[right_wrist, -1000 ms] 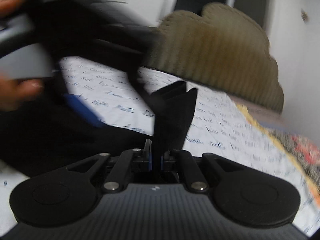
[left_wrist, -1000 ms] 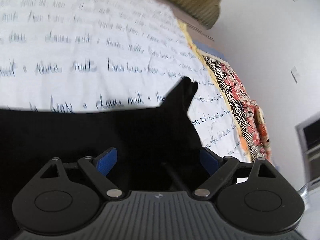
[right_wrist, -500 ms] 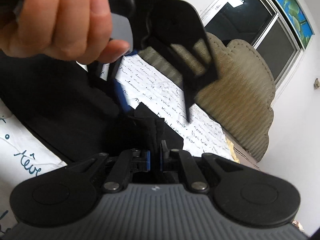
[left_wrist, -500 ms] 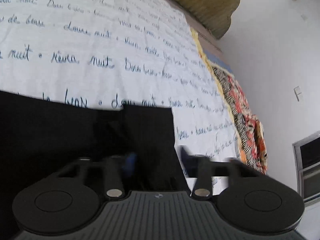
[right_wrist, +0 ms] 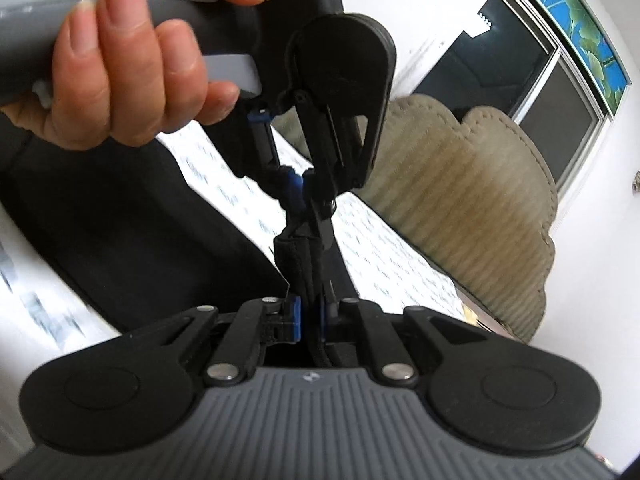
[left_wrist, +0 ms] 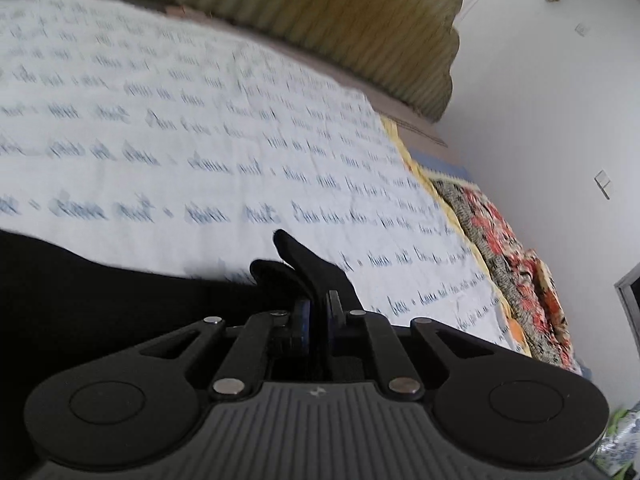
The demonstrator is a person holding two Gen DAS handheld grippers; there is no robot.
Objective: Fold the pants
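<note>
Since half a second ago, your left gripper (left_wrist: 318, 314) has gone from open around the black fabric to pinched shut on it, and your right gripper (right_wrist: 310, 322) is keeping its earlier clamp.

Left fingers: you are holding them narrow, with a tab of the black pants (left_wrist: 120, 312) sticking up and out beyond the blue pads (left_wrist: 305, 316). Right fingers: you are also holding them narrow, gripping a stitched hem or seam edge of the pants (right_wrist: 120, 240).

Key relation: in the right wrist view, your left hand (right_wrist: 120, 64) is carrying the left gripper (right_wrist: 296, 192) just above and ahead of the right one, so both are biting the same short strip of cloth, nearly touching. The rest of the garment is hanging and spreading to the left and near side of both grippers, over the white script-printed bedspread (left_wrist: 200, 140). The long axis is probably running leftward from the pinch; its full extent is out of view.

Judgement: with both grips on one corner, the next move is depending on carrying that corner across the body lying to the left. The padded headboard (left_wrist: 320, 20) is sitting on the far side, well apart.
</note>
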